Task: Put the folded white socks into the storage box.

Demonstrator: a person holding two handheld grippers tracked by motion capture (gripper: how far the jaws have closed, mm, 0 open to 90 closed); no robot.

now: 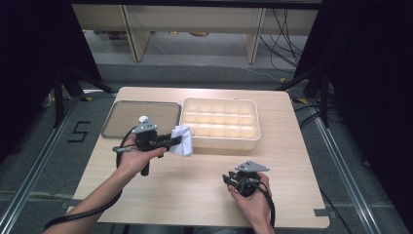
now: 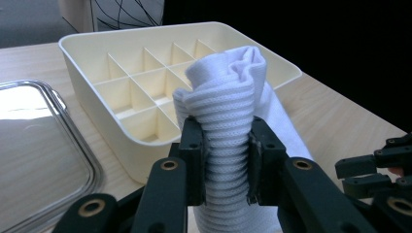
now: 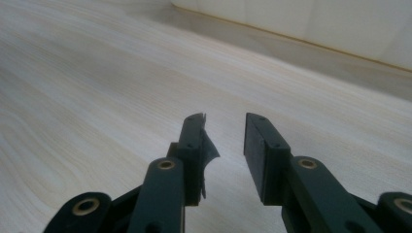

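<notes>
A white ribbed sock (image 2: 228, 121) is bunched up between the jaws of my left gripper (image 2: 226, 145), which is shut on it. In the high view the left gripper (image 1: 176, 140) holds the sock (image 1: 182, 140) just above the table, beside the front left corner of a cream compartment box (image 1: 220, 139). My right gripper (image 1: 228, 180) rests low near the table's front, right of centre, pointing left. In the right gripper view its jaws (image 3: 224, 141) stand open over bare wood with nothing between them.
A shallow metal tray (image 1: 122, 117) with a small white object (image 1: 142, 118) in it lies left of the box. The box holds several empty square cells (image 2: 145, 85). Bare wooden tabletop (image 1: 195, 185) spreads between the two grippers.
</notes>
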